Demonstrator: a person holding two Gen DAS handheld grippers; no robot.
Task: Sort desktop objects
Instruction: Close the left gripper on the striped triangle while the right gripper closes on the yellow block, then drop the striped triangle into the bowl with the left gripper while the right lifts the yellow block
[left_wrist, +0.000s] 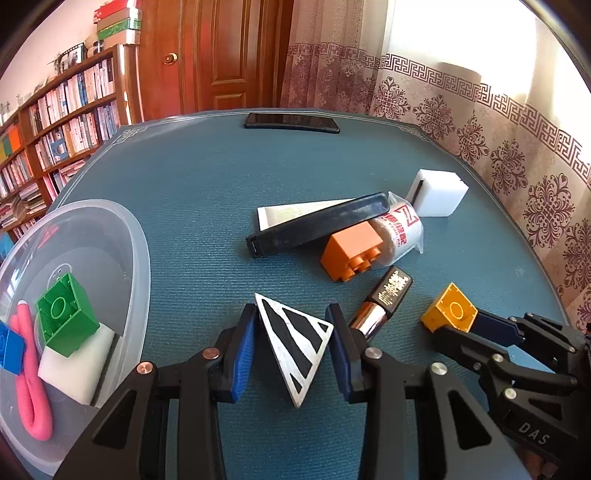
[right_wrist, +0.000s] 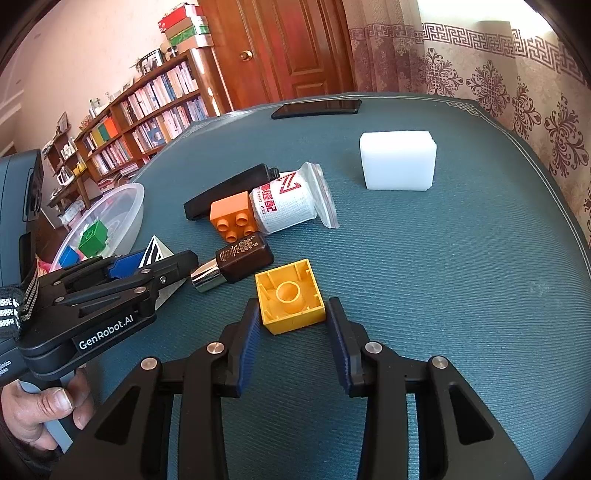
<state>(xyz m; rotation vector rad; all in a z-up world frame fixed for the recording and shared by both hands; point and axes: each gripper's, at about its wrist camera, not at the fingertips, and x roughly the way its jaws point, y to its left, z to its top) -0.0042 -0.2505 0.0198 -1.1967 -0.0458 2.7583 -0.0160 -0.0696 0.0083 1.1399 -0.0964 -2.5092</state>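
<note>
- Blue-green cloth (left_wrist: 207, 192) covers the table, with a wooden door and bookshelves behind it and patterned curtains to one side.
- Near the front edge lies a flat triangle (left_wrist: 295, 339) with black and white stripes; the left gripper (left_wrist: 293, 345) straddles it, fingers spread to either side, one corner touching the right pad and a small gap at the other.
- Just right of the triangle, a yellow block (right_wrist: 290, 297) sits hollow side up; the right gripper (right_wrist: 293, 339) has its fingers on each side of it, close to the block's walls but not squeezed shut.
- Between triangle and yellow block lies a small dark bottle (right_wrist: 236, 264) with a shiny silver cap, on its side.
- Beyond the bottle, an orange block (right_wrist: 232, 218) rests with its studs facing forward, touching a white roll in a clear bag (right_wrist: 291, 205).
- A long black case (left_wrist: 317, 225) lies behind the orange block, leaning across a white tube (left_wrist: 291, 214).
- Farther right of the roll stands a white foam block (right_wrist: 399, 162), well apart from the rest.
- A dark phone (left_wrist: 291, 122) lies at the far edge of the table.
- Left of the triangle sits a clear plastic bowl (left_wrist: 140, 258) holding a green block (left_wrist: 66, 314), a blue block (left_wrist: 9, 347), a pink looped strip (left_wrist: 31, 387) and a white foam piece (left_wrist: 74, 365).
- A person's hand (right_wrist: 40, 410) grips the left gripper's handle.
</note>
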